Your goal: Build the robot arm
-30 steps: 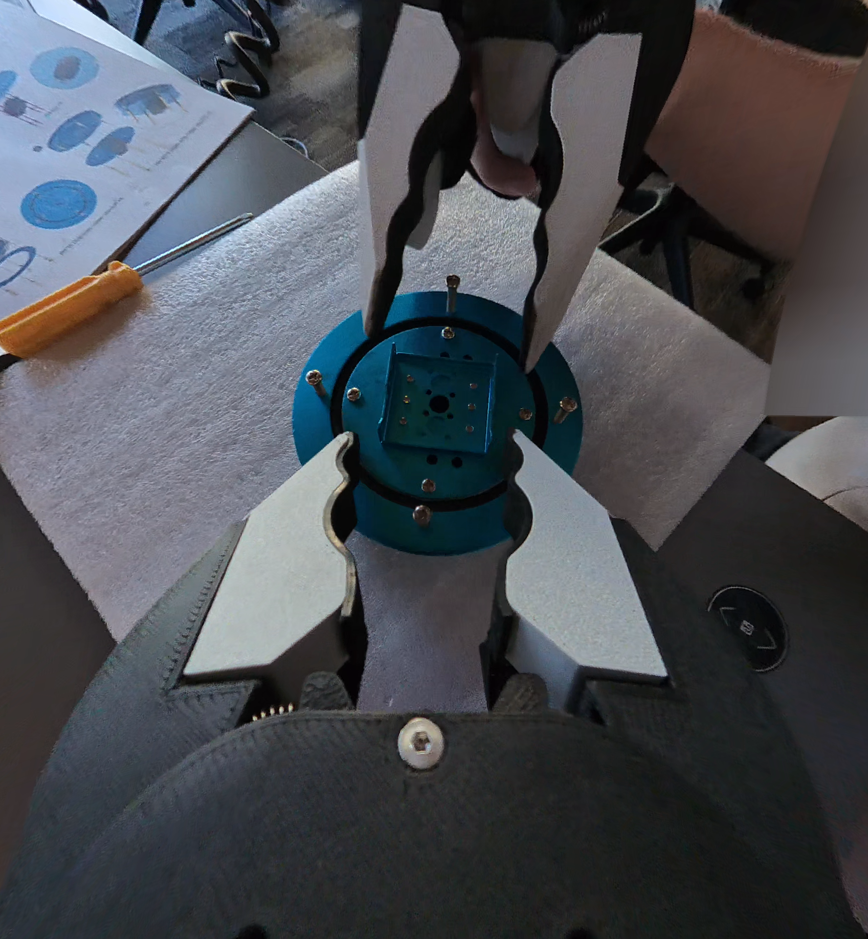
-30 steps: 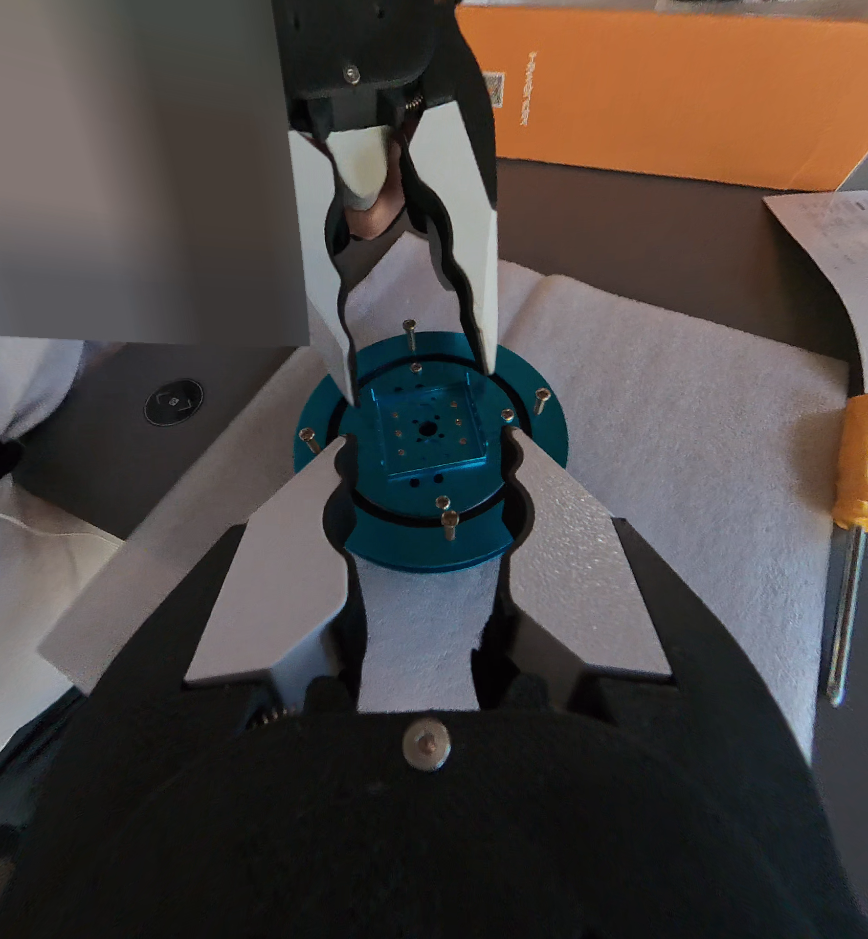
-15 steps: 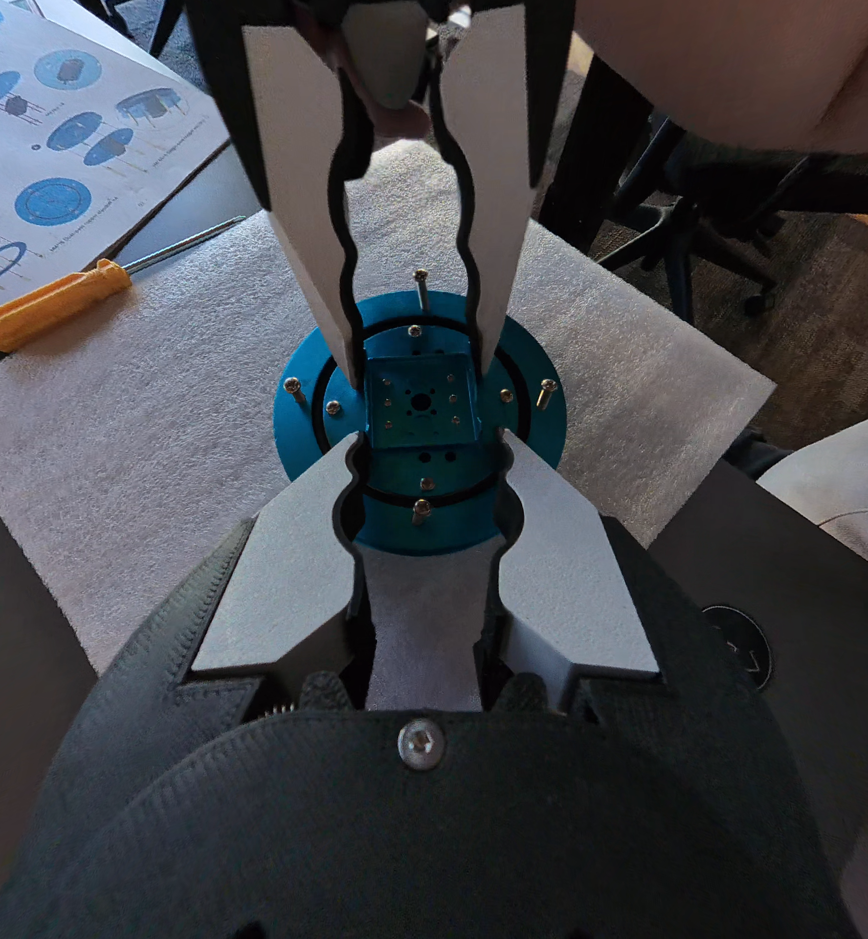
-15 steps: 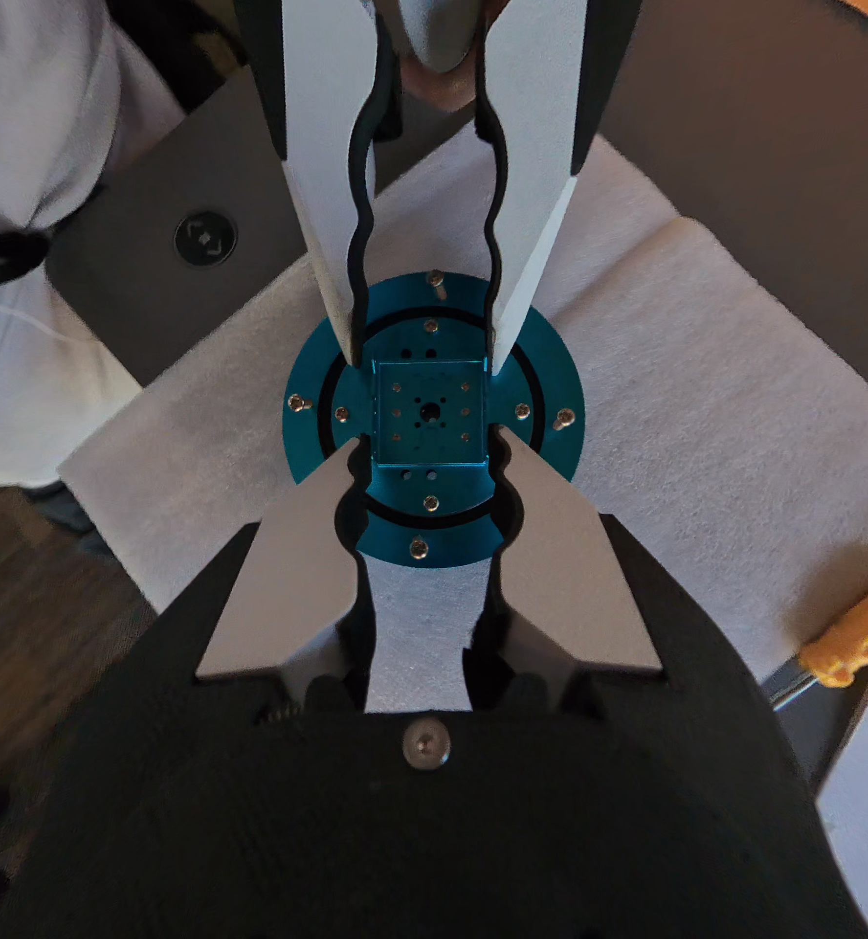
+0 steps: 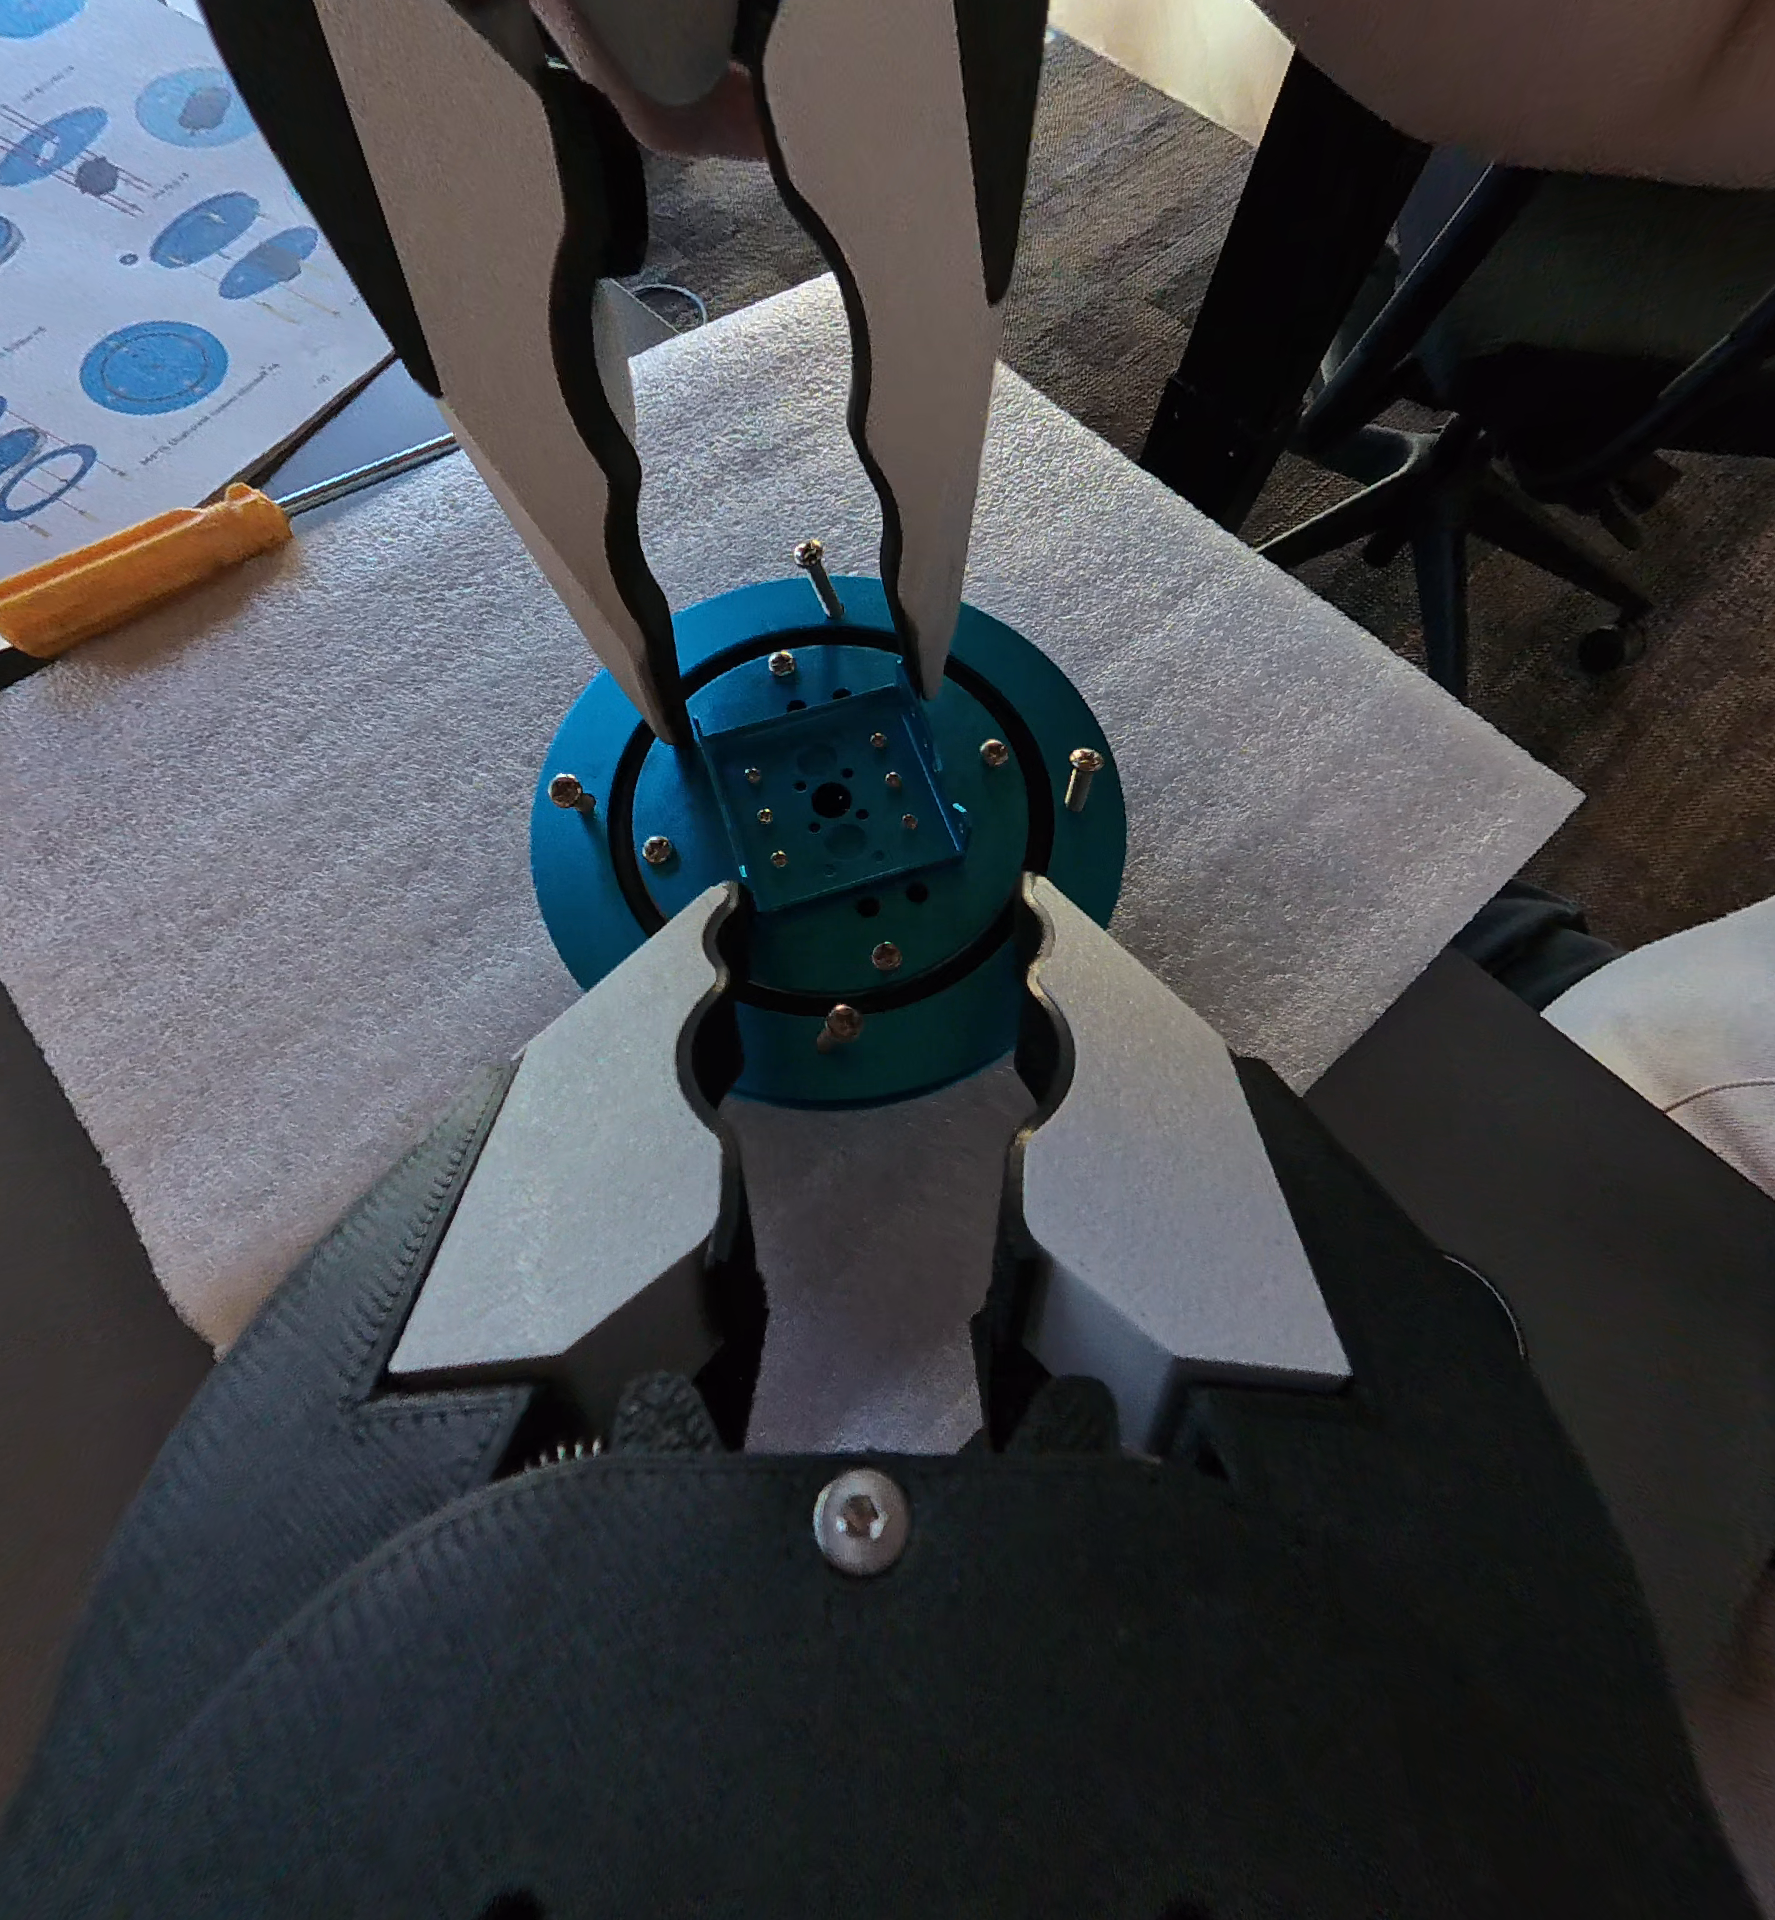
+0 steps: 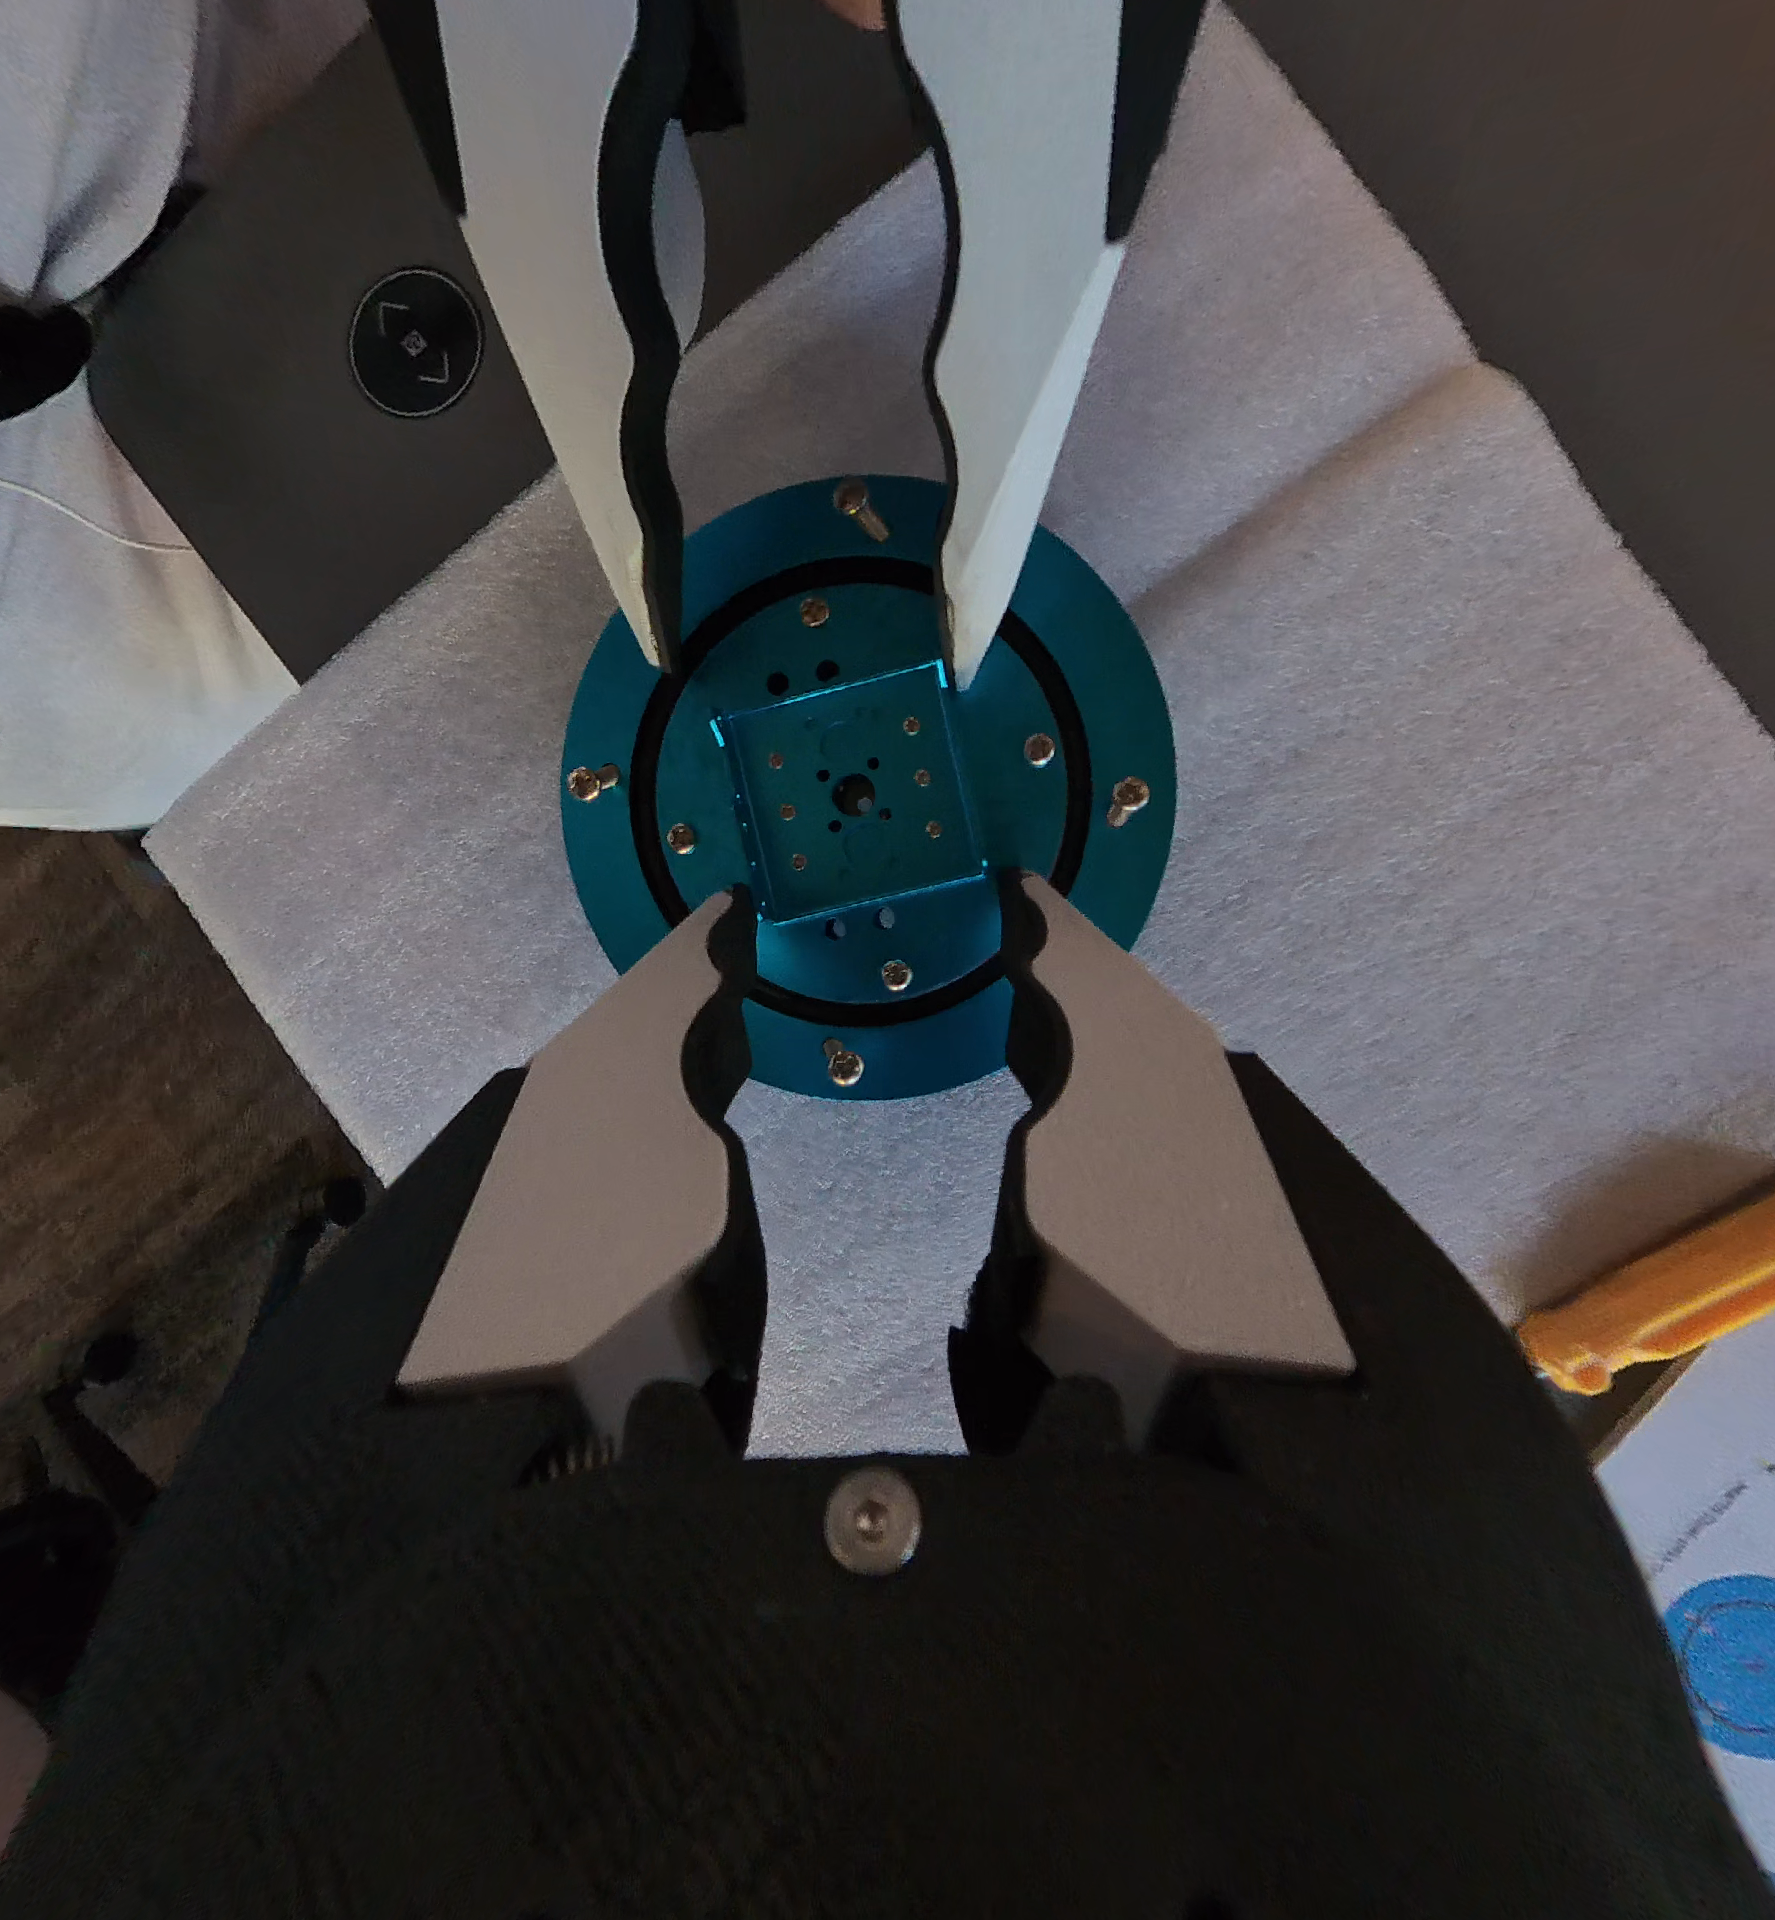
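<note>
A blue round disc (image 5: 602,914) (image 6: 1122,665) with a black ring groove lies on a white foam mat (image 5: 291,831) (image 6: 1382,779). A blue square bracket (image 5: 831,805) (image 6: 852,795) sits at its centre, turned askew. Loose screws (image 5: 821,577) stand in the outer rim. My right gripper (image 6: 872,891) is shut on the bracket's near corners; in the left wrist view it (image 5: 800,707) comes down from the top. My left gripper (image 5: 878,894) is open. It straddles the bracket's opposite side with one fingertip (image 6: 966,644) at a corner and the other off it.
An orange-handled screwdriver (image 5: 135,571) (image 6: 1693,1278) lies at the mat's edge beside a sheet with blue diagrams (image 5: 83,260) (image 6: 1756,1662). A round black button (image 6: 415,343) is set in the dark table. An office chair base (image 5: 1465,499) stands beyond the table edge. Across from one pair of fingers to the other is roughly 4 centimeters.
Both grippers came down and narrowed around the bracket. The bracket and inner disc have since turned a little against the outer ring.
</note>
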Tool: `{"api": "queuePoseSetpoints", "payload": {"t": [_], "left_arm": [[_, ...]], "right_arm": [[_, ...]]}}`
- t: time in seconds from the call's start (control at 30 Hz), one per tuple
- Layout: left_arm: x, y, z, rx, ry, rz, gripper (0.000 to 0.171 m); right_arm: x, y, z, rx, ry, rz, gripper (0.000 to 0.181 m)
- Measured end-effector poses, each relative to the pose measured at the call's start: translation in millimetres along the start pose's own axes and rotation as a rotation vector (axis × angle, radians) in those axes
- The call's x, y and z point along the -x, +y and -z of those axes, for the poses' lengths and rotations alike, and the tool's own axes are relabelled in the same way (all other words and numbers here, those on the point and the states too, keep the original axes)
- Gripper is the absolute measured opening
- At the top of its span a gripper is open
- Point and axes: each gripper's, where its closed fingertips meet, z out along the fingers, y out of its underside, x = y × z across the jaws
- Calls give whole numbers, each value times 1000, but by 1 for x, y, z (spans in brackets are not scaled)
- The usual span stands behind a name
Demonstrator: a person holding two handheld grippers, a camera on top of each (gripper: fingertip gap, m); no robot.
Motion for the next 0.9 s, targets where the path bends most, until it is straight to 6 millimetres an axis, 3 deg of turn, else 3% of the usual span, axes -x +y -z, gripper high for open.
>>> {"api": "queuePoseSetpoints", "payload": {"t": [0.27,0.4,0.7,0.9], "left_arm": [[3,-2,3,-17,7,24,43],[2,-5,5,-34,22,47,44],[-5,-5,6,-55,50,64,59],[-7,-6,5,-69,67,65,64]], "right_arm": [[0,1,1,-35,36,-21,49],[2,-8,3,-110,70,-153,58],[5,-28,8,-430,454,-580,67],[3,-12,-2,-389,645,-699,58]]}}
